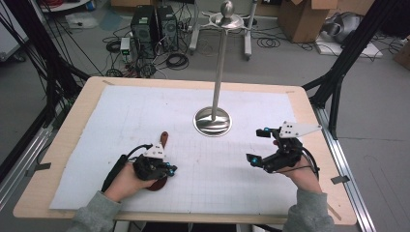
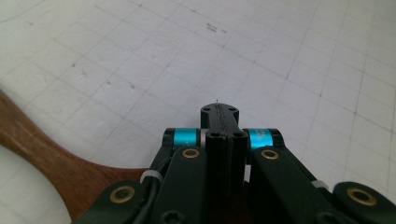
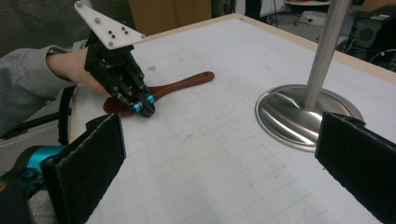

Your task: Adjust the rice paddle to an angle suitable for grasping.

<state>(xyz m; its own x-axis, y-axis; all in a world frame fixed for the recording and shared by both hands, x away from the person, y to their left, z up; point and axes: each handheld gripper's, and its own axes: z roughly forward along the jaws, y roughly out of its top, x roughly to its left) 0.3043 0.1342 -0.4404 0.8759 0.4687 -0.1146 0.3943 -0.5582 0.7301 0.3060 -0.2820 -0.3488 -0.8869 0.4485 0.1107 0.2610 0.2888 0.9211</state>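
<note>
A brown wooden spoon (image 1: 164, 140) lies on the white gridded mat, its handle pointing toward the far side. My left gripper (image 1: 172, 169) is over the spoon's bowl end, tips pointing right. In the left gripper view the jaws (image 2: 219, 112) are pressed together with nothing between them, and the spoon (image 2: 46, 154) runs underneath to the left. The right gripper view shows that gripper (image 3: 142, 106) resting on the spoon (image 3: 184, 84). My right gripper (image 1: 259, 145) is at the mat's right side, jaws wide apart; its pads (image 3: 88, 163) frame bare mat.
A steel stand (image 1: 212, 121) with a round base and a tall pole stands mid-table, close to my right gripper's far pad (image 3: 359, 163). The white mat (image 1: 145, 106) covers most of the wooden table. Computers, cables and boxes sit on the floor beyond the table.
</note>
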